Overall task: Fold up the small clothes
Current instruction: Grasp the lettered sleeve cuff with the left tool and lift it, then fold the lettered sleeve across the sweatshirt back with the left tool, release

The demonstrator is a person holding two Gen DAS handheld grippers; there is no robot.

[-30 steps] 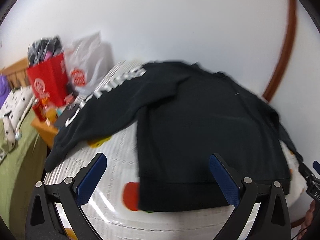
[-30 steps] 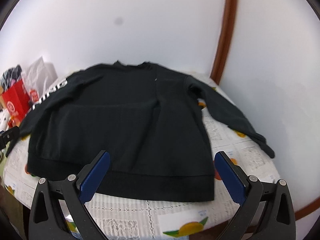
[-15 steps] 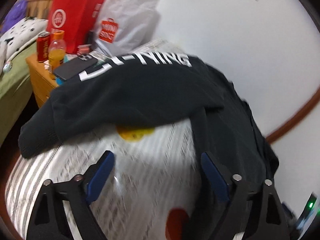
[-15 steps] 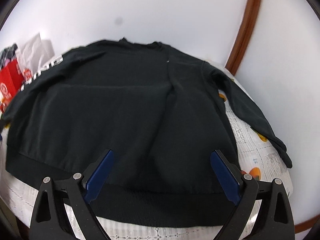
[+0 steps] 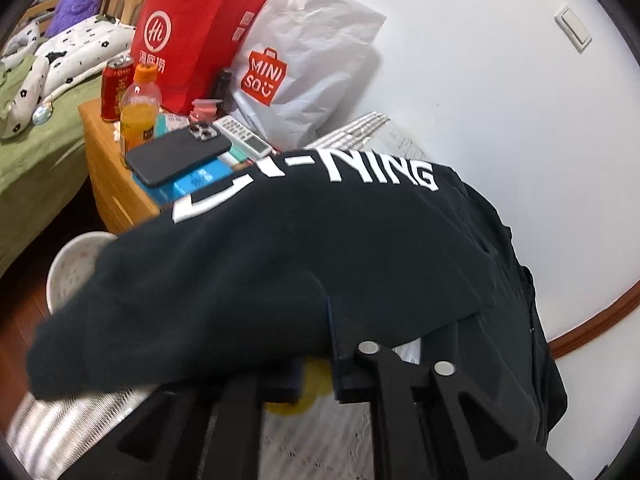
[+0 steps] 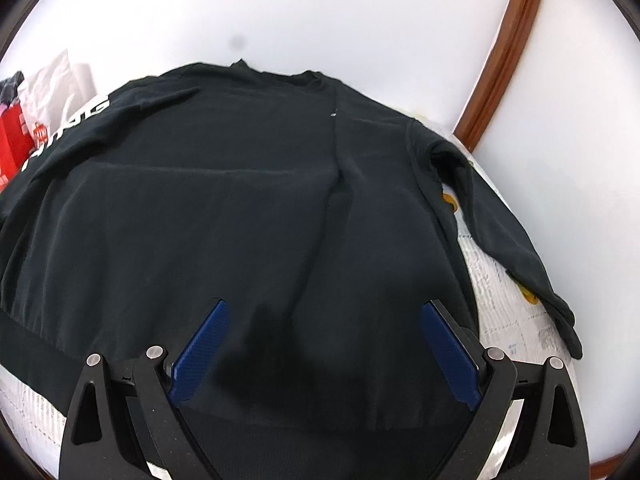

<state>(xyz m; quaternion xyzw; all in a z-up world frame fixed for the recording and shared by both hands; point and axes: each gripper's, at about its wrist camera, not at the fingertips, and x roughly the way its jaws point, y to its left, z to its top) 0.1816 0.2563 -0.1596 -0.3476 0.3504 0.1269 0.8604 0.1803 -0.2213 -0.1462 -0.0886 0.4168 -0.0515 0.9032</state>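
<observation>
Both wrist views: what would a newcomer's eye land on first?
The black sweatshirt spread flat over the table, its white-lettered sleeve in the left gripper. Then the red bag and white Miniso bag behind it. The right gripper hangs open over the hem.

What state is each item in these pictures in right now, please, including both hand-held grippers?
Black sweatshirt: spread flat on the table, unfolded.
Lettered sleeve: lifted, pinched by the left hand-held gripper.
Left hand-held gripper: shut on the lettered sleeve.
Right hand-held gripper: open, over the hem.
Plain sleeve: stretched out on the tablecloth.
Phone: face down on a box.
Orange bottle: upright, capped.
Red can: upright.
</observation>
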